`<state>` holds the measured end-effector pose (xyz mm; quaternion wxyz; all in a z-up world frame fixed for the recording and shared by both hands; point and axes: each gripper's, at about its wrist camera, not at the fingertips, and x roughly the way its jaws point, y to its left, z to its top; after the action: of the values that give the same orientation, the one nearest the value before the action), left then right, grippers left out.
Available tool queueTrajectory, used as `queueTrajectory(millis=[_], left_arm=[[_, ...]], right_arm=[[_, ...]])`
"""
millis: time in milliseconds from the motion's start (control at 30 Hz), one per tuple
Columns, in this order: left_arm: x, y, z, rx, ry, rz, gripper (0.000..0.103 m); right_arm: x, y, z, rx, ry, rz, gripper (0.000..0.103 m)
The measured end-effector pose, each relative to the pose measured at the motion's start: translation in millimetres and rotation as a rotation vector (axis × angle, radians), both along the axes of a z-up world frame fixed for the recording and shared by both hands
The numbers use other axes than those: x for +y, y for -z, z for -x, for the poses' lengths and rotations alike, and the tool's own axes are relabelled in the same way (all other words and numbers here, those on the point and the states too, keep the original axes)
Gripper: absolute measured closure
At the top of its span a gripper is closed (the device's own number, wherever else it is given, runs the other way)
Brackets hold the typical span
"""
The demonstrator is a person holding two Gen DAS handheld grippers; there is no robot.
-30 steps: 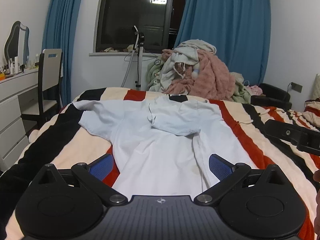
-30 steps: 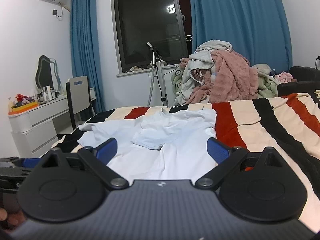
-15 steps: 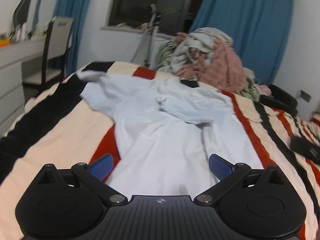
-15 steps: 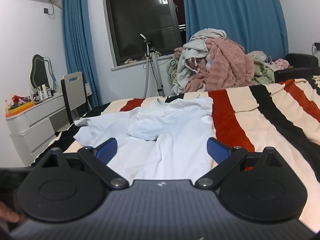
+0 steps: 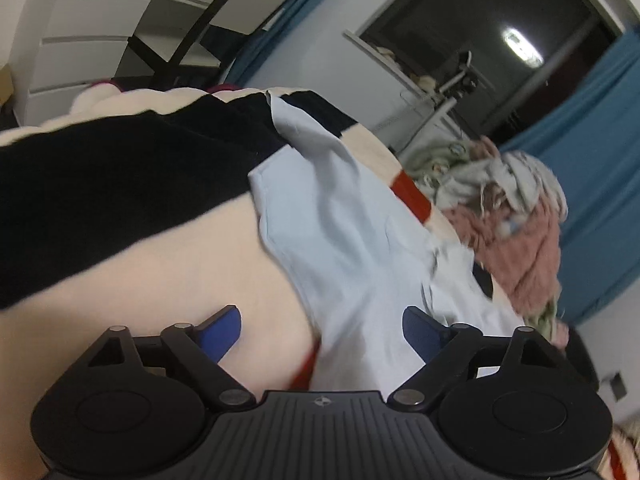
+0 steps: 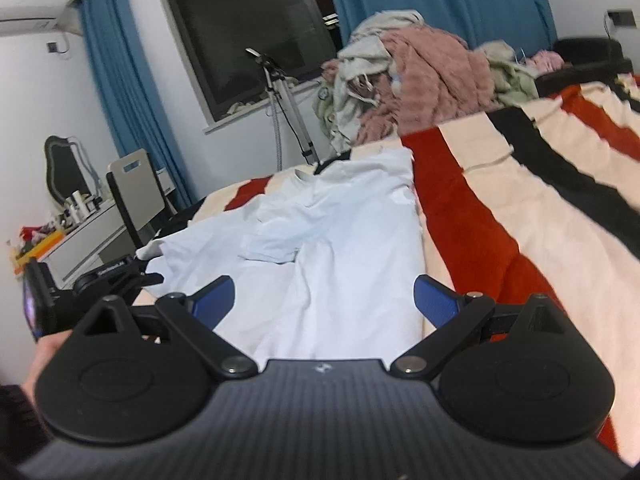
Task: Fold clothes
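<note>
My left claw (image 5: pixel 320 330) is spread apart and grips nothing. It hangs tilted over the left edge of the pale blue T-shirt (image 5: pixel 344 240), with one blue fingertip (image 5: pixel 222 330) above the bare striped blanket (image 5: pixel 160 264) and the other above the shirt fabric. I cannot tell whether either fingertip touches the cloth.

My right claw (image 6: pixel 324 298) is also spread apart and empty, positioned above the lower part of the T-shirt (image 6: pixel 332 240). The shirt lies spread on the bed, collar toward the window (image 6: pixel 248 28), with one sleeve folded inward across the chest and the other sleeve extended toward the desk (image 6: pixel 80 236) side.

A pile of clothes (image 6: pixel 416 80) sits beyond the far end of the bed. A chair (image 6: pixel 136 192) stands by the desk.
</note>
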<state>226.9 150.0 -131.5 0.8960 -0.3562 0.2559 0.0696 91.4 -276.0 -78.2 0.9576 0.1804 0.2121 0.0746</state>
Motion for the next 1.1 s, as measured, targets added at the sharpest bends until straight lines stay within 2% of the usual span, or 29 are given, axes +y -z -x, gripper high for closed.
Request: queueTrajectory(millis=[167,267,367,433,500,533,567,600,700,800,933,1033,1100], left_arm=[[11.3,13.1,-48.8,-0.061,-0.033,0.000,0.019],[15.5,19.0,-78.8,-0.082,-0.090,-0.004,0.015],[8.2,16.7,-102.3,-0.101,-0.120,-0.078,0.017],[-0.7,11.7,-116.8,-0.093,-0.124,-0.155,0.031],[-5.7,6.7,-130.9,-0.068,-0.121,-0.218,0.060],[-7.8,4.2,-137.6,-0.046,-0.116,-0.245,0.068],[-8.7,1.6,-143.6,-0.017,-0.103,-0.261,0.088],[-9.3,-2.6,-148.7,-0.003,-0.087,-0.279,0.094],[-24.6,-29.9,-153.3,-0.018,-0.053,-0.404,0.098],[-56.9,-66.5,-148.8,-0.078,-0.015,-0.513,0.099],[-136.1,-122.0,-142.3,-0.135,0.085,-0.663,0.099],[-212.9,-142.8,-144.5,-0.153,0.184,-0.797,0.099],[-264.6,-142.5,-145.4,-0.138,0.251,-0.860,0.099]], right_arm=[[0.8,12.9,-17.2,0.029,0.005,0.000,0.005],[2.4,20.1,-27.2,0.045,0.004,0.006,0.005],[4.8,26.6,-36.7,0.059,0.003,0.015,0.005],[6.7,29.7,-42.7,0.065,0.002,0.020,0.005],[8.9,31.1,-48.1,0.063,0.006,0.026,0.005],[10.0,31.2,-50.7,0.065,0.006,0.027,0.005],[10.7,30.8,-52.2,0.063,0.004,0.027,0.005],[11.2,30.2,-53.4,0.059,0.002,0.027,0.005],[10.3,27.4,-52.4,0.046,0.006,0.027,0.005],[4.8,22.1,-48.8,0.037,0.016,0.000,0.005],[-9.9,10.4,-35.5,-0.001,0.082,-0.053,0.005],[-26.7,2.4,-23.8,-0.025,0.147,-0.095,0.005],[-37.5,-0.6,-19.0,-0.033,0.192,-0.101,0.005]])
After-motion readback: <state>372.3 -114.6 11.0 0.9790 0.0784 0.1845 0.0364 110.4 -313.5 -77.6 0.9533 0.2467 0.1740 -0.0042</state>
